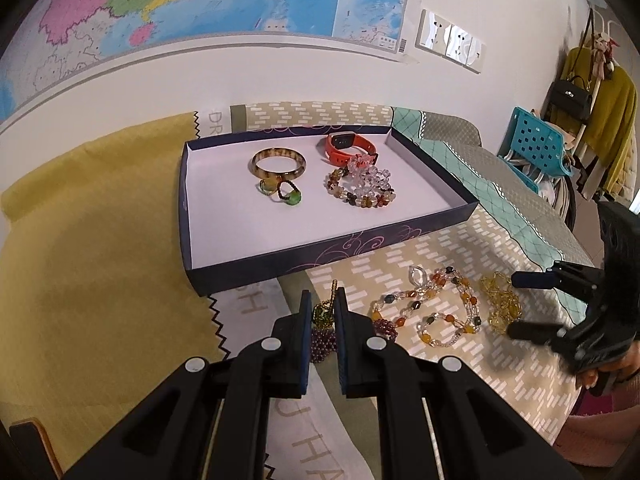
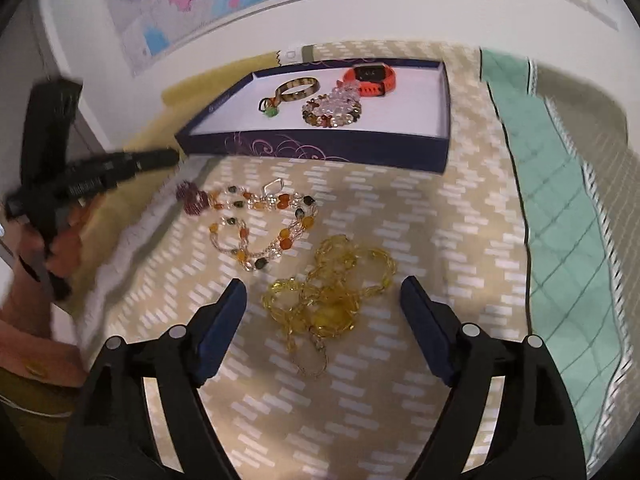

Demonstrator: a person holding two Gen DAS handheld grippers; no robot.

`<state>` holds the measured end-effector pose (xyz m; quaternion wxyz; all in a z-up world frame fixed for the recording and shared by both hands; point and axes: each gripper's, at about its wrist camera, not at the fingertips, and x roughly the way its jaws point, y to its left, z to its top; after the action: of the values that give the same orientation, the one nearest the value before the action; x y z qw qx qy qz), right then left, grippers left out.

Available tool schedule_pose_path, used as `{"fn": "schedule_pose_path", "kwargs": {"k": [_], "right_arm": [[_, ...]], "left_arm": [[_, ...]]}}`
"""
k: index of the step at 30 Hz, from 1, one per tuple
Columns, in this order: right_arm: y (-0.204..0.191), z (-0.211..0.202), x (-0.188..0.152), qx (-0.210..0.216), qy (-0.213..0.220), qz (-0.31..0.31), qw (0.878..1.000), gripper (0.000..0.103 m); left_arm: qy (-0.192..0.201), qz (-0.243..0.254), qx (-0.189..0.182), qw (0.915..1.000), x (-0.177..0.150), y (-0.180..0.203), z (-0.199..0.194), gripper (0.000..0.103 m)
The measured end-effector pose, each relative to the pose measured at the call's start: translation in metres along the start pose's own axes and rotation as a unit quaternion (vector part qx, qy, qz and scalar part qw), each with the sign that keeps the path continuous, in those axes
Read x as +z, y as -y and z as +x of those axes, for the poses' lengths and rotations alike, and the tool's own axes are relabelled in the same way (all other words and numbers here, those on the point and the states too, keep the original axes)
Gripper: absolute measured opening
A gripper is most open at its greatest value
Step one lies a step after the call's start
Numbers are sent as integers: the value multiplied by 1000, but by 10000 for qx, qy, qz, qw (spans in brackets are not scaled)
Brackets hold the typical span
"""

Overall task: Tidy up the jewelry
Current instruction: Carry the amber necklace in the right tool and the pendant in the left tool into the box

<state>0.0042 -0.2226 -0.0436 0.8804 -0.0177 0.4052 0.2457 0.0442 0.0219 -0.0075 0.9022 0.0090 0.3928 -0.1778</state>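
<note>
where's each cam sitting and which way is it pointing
Left wrist: sits on the left gripper, angled down at the tray; its near-shut jaws pinch a green pendant.
Right wrist: sits on the right gripper, angled down at the yellow necklace between open jaws.
Shared: tray, multicolour bead necklace, each other's gripper.

A home bedroom: a patterned bedspread (image 1: pixel 500 364), a wall map (image 1: pixel 200 0), clothes and a handbag (image 1: pixel 570 98) hanging.

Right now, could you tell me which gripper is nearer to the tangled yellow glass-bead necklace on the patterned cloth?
Right. The right gripper has its open jaws either side of the yellow necklace. The left gripper is off beyond the multicoloured bead strand, closed over a small green beaded piece.
</note>
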Motion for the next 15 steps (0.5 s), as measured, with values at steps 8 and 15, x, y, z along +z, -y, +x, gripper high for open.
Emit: {"fn": "schedule_pose_path", "kwargs": {"k": [8, 15], "right_arm": [[15, -5, 0, -25, 44, 243, 9997, 16], [33, -28, 13, 1017, 508, 916, 9893, 15]], "left_arm": [[14, -33, -45, 10000, -1, 0, -1, 9], [109, -68, -89, 9999, 3, -2, -8, 9]]}}
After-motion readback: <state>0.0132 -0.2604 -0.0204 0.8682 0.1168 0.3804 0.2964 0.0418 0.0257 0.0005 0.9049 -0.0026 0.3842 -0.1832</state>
